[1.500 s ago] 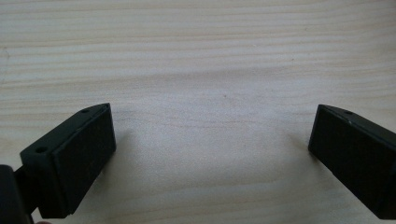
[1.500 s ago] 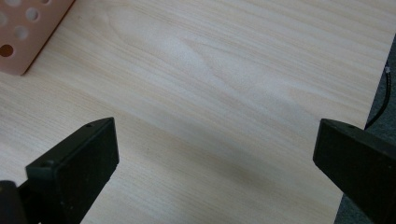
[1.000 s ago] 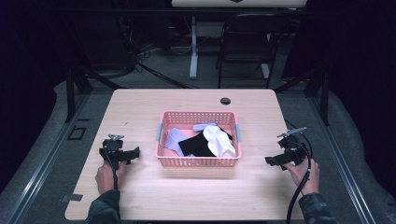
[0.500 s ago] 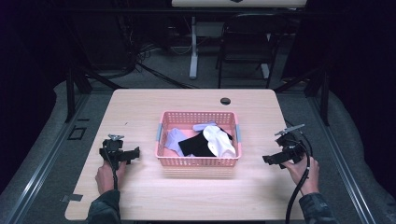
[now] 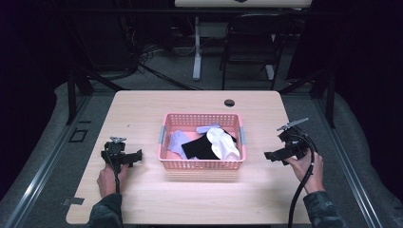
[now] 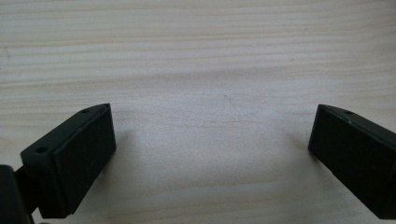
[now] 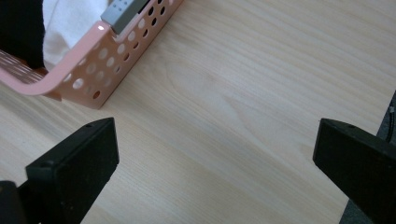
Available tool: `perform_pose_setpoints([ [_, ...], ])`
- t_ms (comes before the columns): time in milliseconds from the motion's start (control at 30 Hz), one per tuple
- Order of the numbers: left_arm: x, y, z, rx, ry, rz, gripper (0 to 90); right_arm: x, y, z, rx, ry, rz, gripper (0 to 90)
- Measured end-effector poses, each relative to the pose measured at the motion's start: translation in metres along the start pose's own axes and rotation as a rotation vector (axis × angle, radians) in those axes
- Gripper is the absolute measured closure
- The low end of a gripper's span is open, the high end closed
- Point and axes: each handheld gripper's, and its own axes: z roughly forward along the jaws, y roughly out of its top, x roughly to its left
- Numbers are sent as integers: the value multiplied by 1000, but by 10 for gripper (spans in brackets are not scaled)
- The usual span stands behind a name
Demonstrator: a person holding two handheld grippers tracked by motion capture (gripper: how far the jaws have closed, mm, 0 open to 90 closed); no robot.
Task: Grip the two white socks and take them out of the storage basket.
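The person wears dark sleeves with a mottled pattern, and each bare hand holds a tool. The left gripper (image 5: 139, 156) is black, with a small grey plate on top. A thin black cable runs back from it along the left hand (image 5: 108, 179). The right gripper (image 5: 267, 155) is black too, with a flat grey three-cornered plate on top. A thick black cable loops from it past the right hand (image 5: 309, 166) and down by the sleeve. Up close, the fingers (image 6: 74, 156) are flat black blocks with slanted ends. Each has a small round screw hole near its edge.
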Motion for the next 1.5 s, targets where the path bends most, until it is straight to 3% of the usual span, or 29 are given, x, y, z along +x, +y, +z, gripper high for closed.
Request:
perform_pose_setpoints([
  [300,0,0,0,-1,0,1,8,13,25,-10,-28,21,-39,0],
  [733,0,0,0,0,0,0,8,39,68,-12,0,52,-114,0],
  [1000,0,0,0,0,-1,1,8,62,95,4,67,79,-171,0],
  [1233,0,0,0,0,-1,1,8,74,115,20,87,104,-180,33],
  [1333,0,0,0,0,-1,1,8,81,122,28,98,107,-186,144],
  [1500,0,0,0,-1,0,1,8,94,130,47,132,120,-195,244],
])
